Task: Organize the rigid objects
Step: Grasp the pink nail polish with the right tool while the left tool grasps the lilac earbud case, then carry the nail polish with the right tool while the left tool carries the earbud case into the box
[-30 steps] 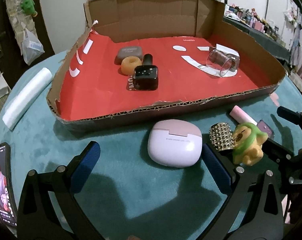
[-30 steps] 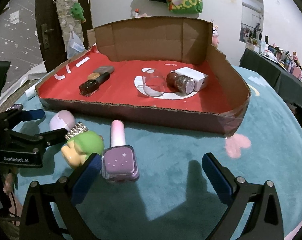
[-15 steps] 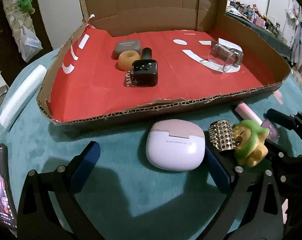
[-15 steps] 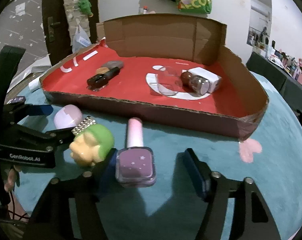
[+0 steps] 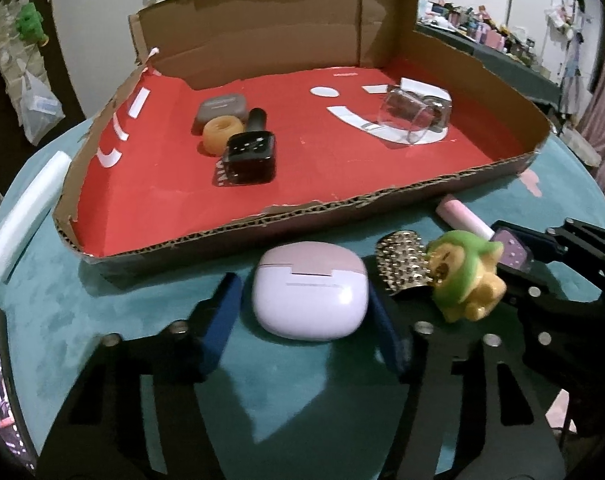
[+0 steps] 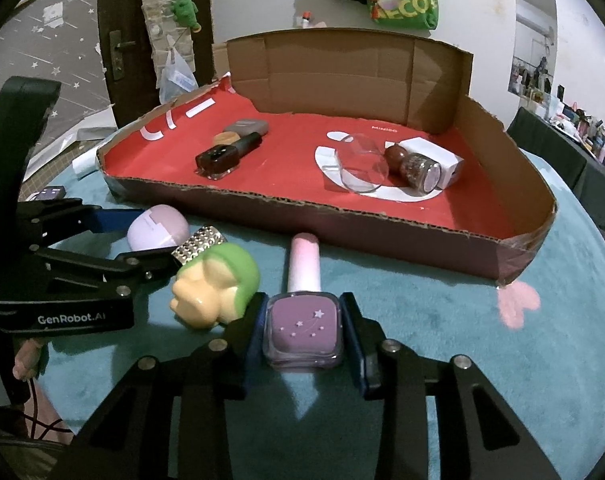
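The purple nail polish bottle [image 6: 302,330] lies on its side on the teal table, pink cap pointing far toward the box, and the right gripper [image 6: 302,334] has its blue pads pressed against both flat sides of the glass body. That broad square body is the sensible place to pinch; the round cap would likely roll.

To the left, the pink earbud case [image 5: 310,294] sits on the table just in front of the box's near wall. The left gripper [image 5: 306,320] straddles it. The right pad looks to be touching the case, while a thin gap shows at the left pad, so I'd call those tongs closing in but not yet pinching.

Between the two sit a green-hooded toy figure [image 6: 216,286] and a studded silver ring [image 5: 402,266], near enough to be nudged when either item is lifted.

Beyond them, the cardboard box [image 5: 382,200] with its red floor looks like the destination. It already holds a dark nail polish bottle [image 5: 250,152], an orange ring [image 5: 221,134] and a grey case [image 5: 222,106] on the left, and a clear glass [image 6: 360,164] lying on its side on the right.
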The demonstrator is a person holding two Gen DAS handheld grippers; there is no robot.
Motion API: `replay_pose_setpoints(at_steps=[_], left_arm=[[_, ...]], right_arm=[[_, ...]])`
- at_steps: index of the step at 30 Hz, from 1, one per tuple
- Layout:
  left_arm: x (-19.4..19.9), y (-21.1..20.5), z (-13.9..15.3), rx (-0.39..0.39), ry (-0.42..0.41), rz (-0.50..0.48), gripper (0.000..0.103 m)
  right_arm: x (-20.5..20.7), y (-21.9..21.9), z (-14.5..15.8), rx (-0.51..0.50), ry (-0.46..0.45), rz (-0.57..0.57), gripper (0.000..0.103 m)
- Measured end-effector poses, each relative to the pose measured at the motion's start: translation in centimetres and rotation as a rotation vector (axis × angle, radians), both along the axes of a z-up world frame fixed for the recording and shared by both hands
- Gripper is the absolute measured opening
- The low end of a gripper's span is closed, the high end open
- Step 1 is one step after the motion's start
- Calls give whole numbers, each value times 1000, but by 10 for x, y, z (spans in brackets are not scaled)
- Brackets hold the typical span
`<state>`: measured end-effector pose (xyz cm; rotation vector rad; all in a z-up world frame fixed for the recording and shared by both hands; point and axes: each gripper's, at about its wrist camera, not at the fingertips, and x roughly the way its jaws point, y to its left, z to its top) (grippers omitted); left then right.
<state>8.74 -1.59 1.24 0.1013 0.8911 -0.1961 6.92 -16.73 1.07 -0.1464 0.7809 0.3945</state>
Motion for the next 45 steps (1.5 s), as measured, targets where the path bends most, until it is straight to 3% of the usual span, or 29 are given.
replay_pose_setpoints(at_steps=[20, 45], left_arm=[[-10, -1, 7, -36, -17, -17, 51], [-28, 3, 31, -67, -79, -14, 51]], right_arm=[[1, -9, 6, 52, 28, -11, 38], [-18, -12, 37, 116, -37, 18, 38]])
